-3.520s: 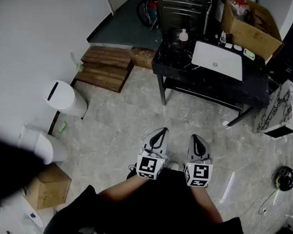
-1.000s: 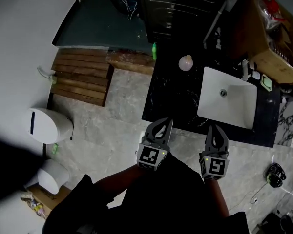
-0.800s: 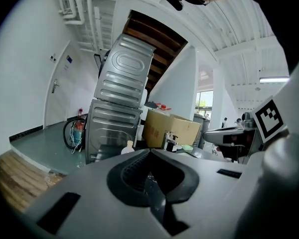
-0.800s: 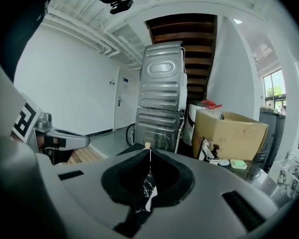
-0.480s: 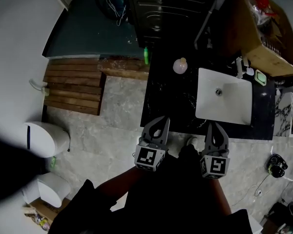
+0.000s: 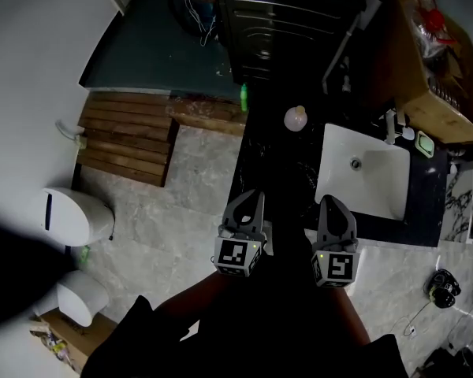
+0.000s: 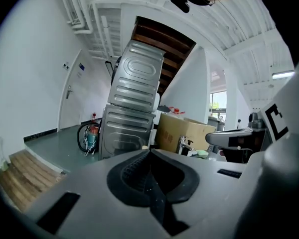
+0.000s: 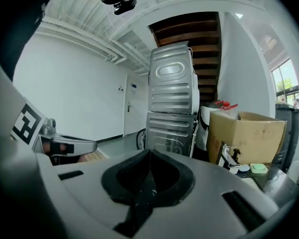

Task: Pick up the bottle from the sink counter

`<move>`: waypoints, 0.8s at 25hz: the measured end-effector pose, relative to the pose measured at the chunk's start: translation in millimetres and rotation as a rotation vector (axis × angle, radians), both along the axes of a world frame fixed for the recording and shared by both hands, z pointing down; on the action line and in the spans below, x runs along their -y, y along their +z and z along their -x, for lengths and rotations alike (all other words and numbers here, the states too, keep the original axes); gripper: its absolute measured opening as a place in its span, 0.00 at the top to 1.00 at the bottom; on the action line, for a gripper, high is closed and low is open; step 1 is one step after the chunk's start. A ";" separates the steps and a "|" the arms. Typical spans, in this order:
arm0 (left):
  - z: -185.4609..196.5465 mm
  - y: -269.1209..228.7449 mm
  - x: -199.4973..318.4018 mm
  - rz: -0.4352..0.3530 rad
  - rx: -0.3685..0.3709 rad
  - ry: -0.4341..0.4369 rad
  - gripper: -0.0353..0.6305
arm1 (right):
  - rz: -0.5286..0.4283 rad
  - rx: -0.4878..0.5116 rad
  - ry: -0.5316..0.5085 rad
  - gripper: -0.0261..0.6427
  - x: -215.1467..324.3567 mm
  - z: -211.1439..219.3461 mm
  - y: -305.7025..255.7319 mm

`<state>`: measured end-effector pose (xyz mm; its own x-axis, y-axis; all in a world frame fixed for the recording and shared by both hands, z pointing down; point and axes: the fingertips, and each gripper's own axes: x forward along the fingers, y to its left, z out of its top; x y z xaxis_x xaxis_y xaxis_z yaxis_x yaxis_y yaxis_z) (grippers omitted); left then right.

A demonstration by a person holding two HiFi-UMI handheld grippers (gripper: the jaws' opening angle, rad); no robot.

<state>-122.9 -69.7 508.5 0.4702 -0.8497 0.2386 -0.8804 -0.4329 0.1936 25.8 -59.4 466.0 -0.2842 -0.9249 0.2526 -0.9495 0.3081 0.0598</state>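
- The approach is being closed: the left gripper and the right gripper are now seen at lower centre of the head view, with their tips over the near edge of the black sink counter.
- Both grippers are pressed together with nothing between the jaws, as each gripper view confirms.
- The bottle, pale and round-bodied, is seen upright at upper centre, on the counter just left of the white basin and well apart from both grippers.
- Against the oldest frame, much ground is seen to have been covered: there the counter lay far off at the top of the picture, with bare floor between it and the grippers.
- Against half a second ago, the bottle is found slightly lower in the frame, and the right gripper is drawn closer to the left one.
- The grasp is judged not yet begun: a reach across the counter and a spreading of one pair of jaws are still called for.
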 end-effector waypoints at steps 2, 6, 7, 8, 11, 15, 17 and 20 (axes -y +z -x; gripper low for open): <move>-3.0 -2.1 12.1 -0.010 0.008 -0.013 0.92 | -0.010 0.018 -0.012 0.90 17.9 -0.8 -1.9; -15.9 -7.2 45.2 -0.010 0.004 -0.030 0.92 | -0.030 0.064 -0.027 0.90 57.5 -6.9 -12.4; -21.4 -6.2 54.6 -0.004 -0.002 -0.024 0.92 | -0.029 0.070 -0.030 0.90 67.3 -9.6 -13.4; -26.8 -5.1 64.1 0.004 -0.010 -0.018 0.92 | -0.023 0.073 -0.036 0.90 76.2 -12.2 -13.5; -39.9 0.7 88.5 0.022 0.001 -0.001 0.92 | 0.003 0.089 -0.077 0.90 96.6 -18.3 -10.3; -54.5 14.2 121.9 0.035 0.035 -0.004 0.92 | 0.044 0.118 -0.123 0.90 119.8 -26.9 2.1; -62.7 22.1 134.0 0.051 0.050 0.000 0.92 | 0.059 0.124 -0.129 0.90 128.9 -31.3 10.4; -74.6 29.6 149.2 0.063 0.069 0.015 0.92 | 0.073 0.133 -0.136 0.90 143.3 -37.6 16.1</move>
<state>-48.3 -218.9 538.2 0.4633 -0.8250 0.3236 -0.8862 -0.4350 0.1597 63.4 -202.7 482.1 -0.4408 -0.8563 0.2692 -0.8968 0.4332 -0.0903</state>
